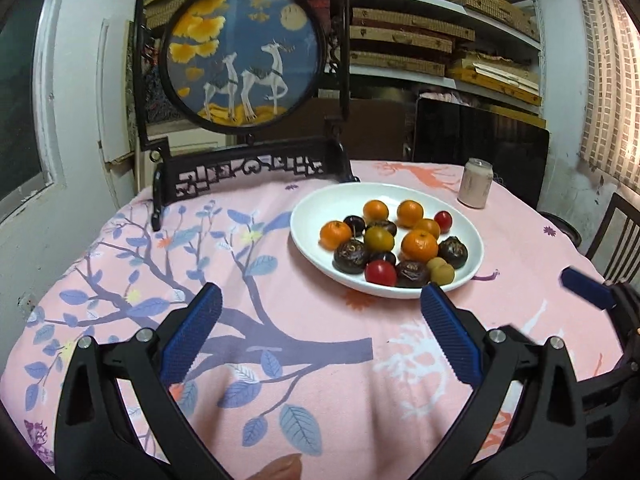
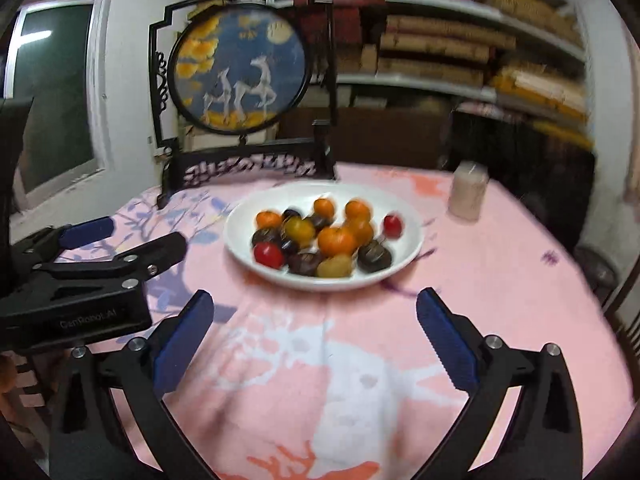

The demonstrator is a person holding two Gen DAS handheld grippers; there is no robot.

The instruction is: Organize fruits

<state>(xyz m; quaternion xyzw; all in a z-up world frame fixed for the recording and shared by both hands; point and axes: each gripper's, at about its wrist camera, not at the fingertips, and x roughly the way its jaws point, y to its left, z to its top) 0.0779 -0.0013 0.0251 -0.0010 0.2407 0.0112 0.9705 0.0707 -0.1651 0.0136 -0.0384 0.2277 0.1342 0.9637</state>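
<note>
Left gripper and right gripper gaping wide, holding nothing, white plate of fruits sitting ahead, can standing beyond, right view blurring.

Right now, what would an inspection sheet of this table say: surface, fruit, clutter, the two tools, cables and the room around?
Surface: round table under a pink cloth printed with branches and deer.
Job's things: white plate holding oranges, red fruits, dark fruits and yellowish ones; all are on the plate.
Clutter: pale drink can upright beside the plate; framed round deer picture on a dark stand at the far edge.
Grippers: left tool and right tool both open, empty, short of the plate.
Cables: nothing seen.
Surroundings: shelves of stacked boxes, window at left, chair at right.
</note>
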